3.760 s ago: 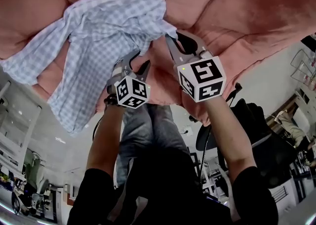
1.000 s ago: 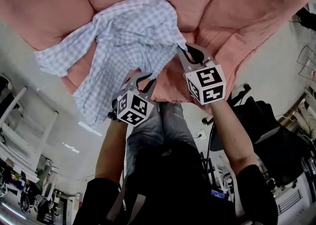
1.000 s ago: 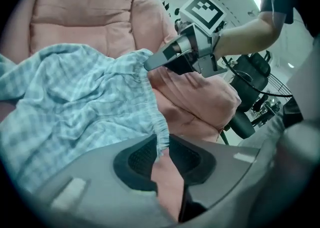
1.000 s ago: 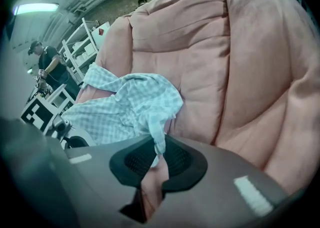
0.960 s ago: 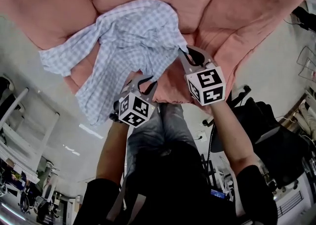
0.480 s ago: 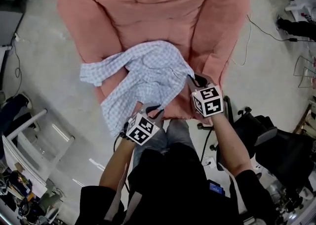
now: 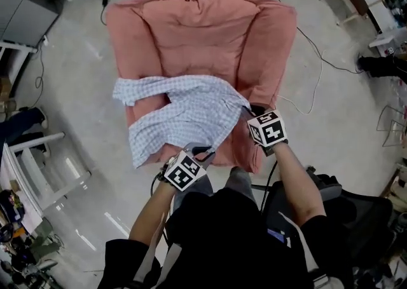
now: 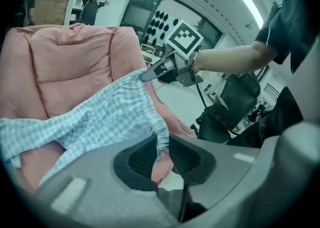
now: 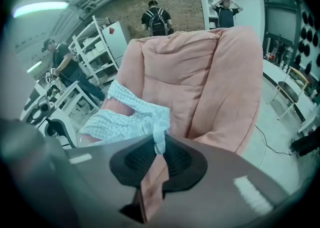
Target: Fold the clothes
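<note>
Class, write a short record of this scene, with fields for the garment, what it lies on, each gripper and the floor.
garment: light blue-and-white checked shirt, spread open, one sleeve reaching over the chair's arm at the head view's left
support: pink padded fabric armchair; the shirt lies across its seat and front edge
left gripper: shut on the shirt's hem
right gripper: shut on another edge of the shirt
fabric between grips: runs from one gripper to the other along the chair's front
floor: grey concrete floor around the armchair
</note>
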